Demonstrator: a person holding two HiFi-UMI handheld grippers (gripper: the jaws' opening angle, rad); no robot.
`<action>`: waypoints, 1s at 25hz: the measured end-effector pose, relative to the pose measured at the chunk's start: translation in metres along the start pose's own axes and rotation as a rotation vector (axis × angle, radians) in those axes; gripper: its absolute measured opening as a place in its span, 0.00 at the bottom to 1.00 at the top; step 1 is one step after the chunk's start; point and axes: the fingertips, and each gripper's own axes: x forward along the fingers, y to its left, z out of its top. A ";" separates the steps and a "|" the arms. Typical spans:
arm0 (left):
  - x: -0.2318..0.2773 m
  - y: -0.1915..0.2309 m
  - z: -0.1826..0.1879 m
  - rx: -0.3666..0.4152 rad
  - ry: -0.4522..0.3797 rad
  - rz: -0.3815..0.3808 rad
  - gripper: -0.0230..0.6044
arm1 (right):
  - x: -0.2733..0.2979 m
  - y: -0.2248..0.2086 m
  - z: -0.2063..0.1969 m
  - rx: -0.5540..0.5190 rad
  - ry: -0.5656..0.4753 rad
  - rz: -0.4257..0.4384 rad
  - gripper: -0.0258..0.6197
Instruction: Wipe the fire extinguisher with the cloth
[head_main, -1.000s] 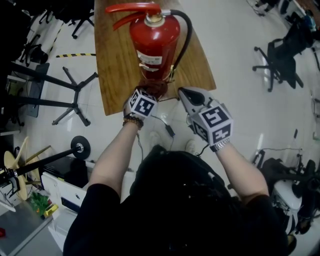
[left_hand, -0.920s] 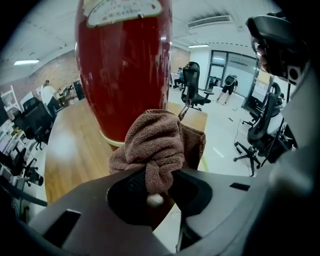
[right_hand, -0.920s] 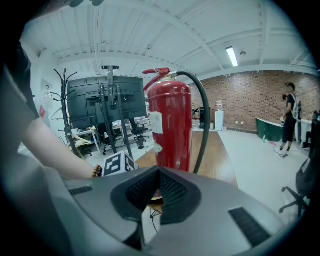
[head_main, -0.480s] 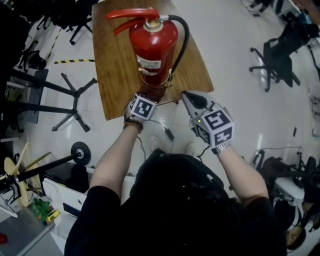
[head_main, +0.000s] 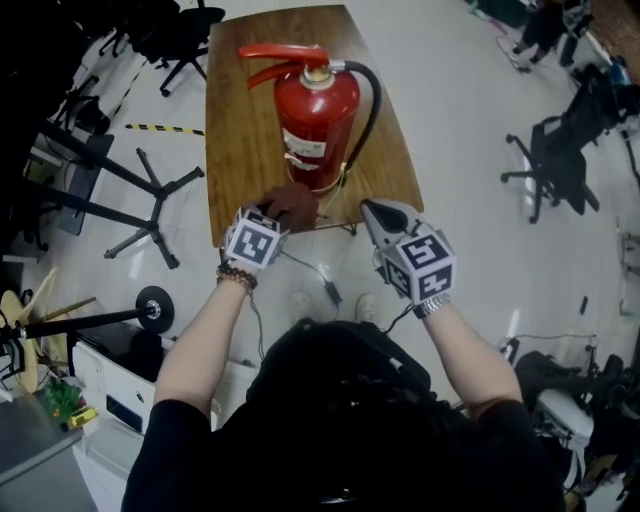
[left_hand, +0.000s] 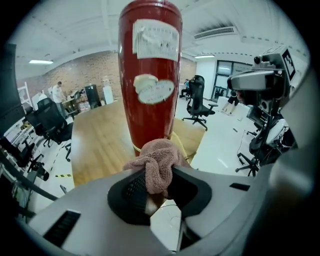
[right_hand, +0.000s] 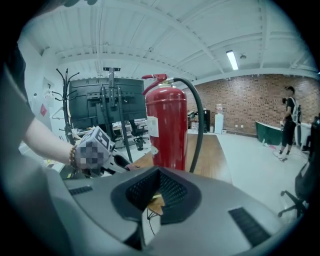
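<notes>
You're reaching the left gripper (head_main: 272, 218) to the table's (head_main: 235, 150) near edge, jaws clamping the brown cloth (left_hand: 158, 162) at the extinguisher's (head_main: 318, 115) base. Your right gripper (head_main: 378, 212) is hovering just beside, jaws together, empty. The red extinguisher is standing upright on the table.

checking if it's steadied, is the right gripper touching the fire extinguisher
Apart. The head view shows bare wooden table between the right gripper and the fire extinguisher.
</notes>
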 end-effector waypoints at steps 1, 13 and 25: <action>-0.010 -0.004 0.007 -0.006 -0.017 0.010 0.17 | -0.002 -0.002 0.000 -0.008 -0.001 0.015 0.07; -0.109 -0.063 0.092 -0.027 -0.222 0.155 0.17 | -0.023 -0.021 -0.003 -0.080 -0.015 0.201 0.07; -0.193 -0.102 0.201 0.073 -0.446 0.292 0.17 | -0.036 -0.023 0.004 -0.139 -0.053 0.303 0.07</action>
